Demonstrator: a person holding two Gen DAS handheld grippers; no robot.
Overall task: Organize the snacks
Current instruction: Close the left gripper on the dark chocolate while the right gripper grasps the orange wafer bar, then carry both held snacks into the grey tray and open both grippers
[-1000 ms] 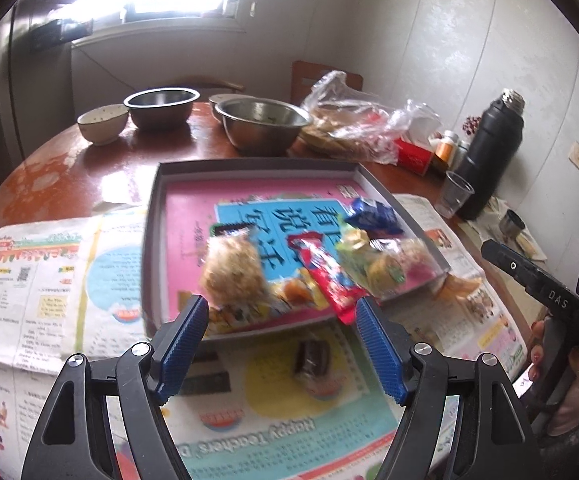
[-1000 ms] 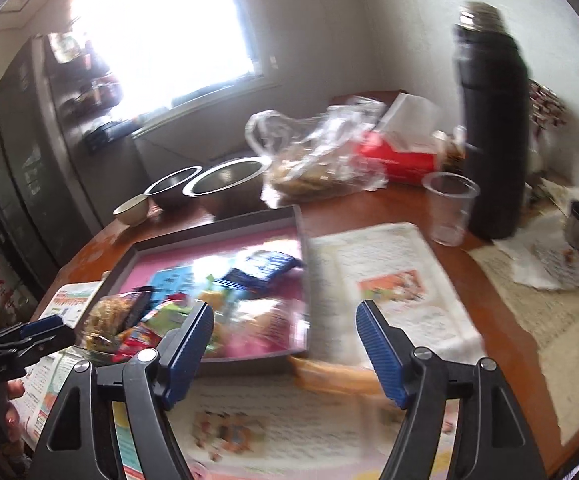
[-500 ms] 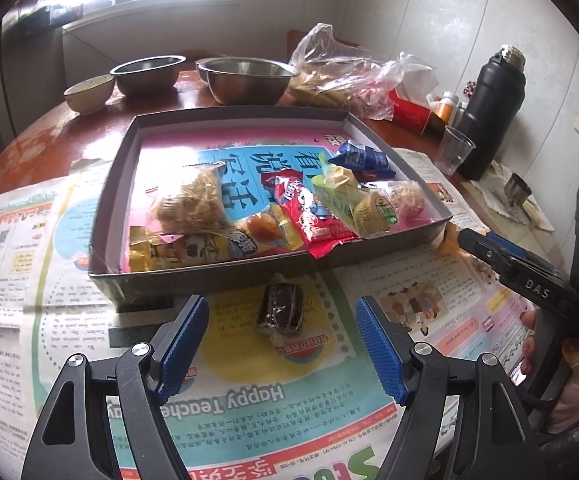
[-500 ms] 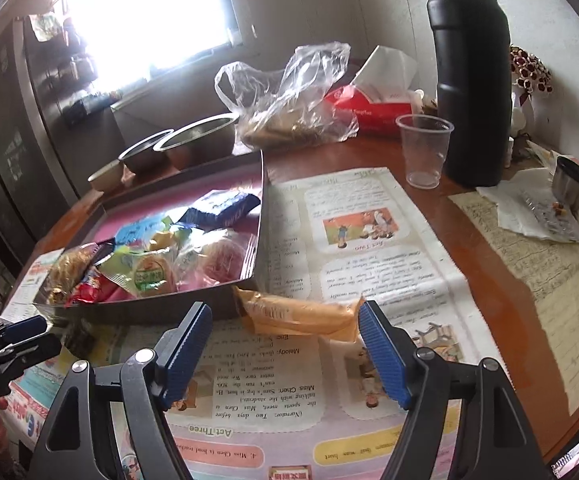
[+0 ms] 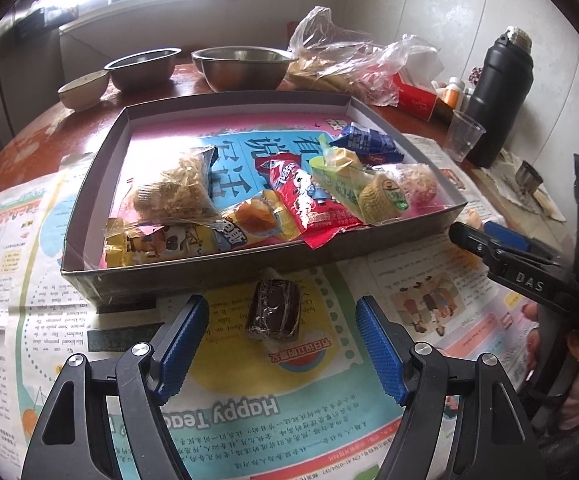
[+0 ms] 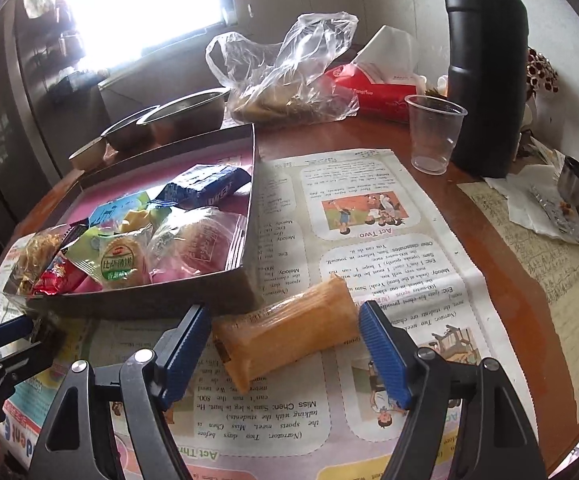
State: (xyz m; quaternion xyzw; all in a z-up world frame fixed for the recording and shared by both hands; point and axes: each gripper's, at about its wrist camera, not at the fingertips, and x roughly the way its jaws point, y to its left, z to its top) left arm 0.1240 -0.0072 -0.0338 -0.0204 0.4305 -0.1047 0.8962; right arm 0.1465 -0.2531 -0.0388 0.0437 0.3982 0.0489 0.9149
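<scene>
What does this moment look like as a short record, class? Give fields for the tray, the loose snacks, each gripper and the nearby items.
tray: shallow grey box on newspaper, holding several wrapped snacks
loose snacks: dark wrapped snack and orange wrapped snack, both on the paper outside the tray
left gripper: open, dark snack between its fingers, untouched
right gripper: open, astride the orange snack, not gripping
nearby: black flask, clear plastic cup, plastic bag

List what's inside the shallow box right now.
The box holds a noodle-like snack pack, a yellow packet, a red wrapper, a blue wrapper, green-labelled biscuits and a pinkish cake. Anything beneath the overlapping packs is hidden.
</scene>
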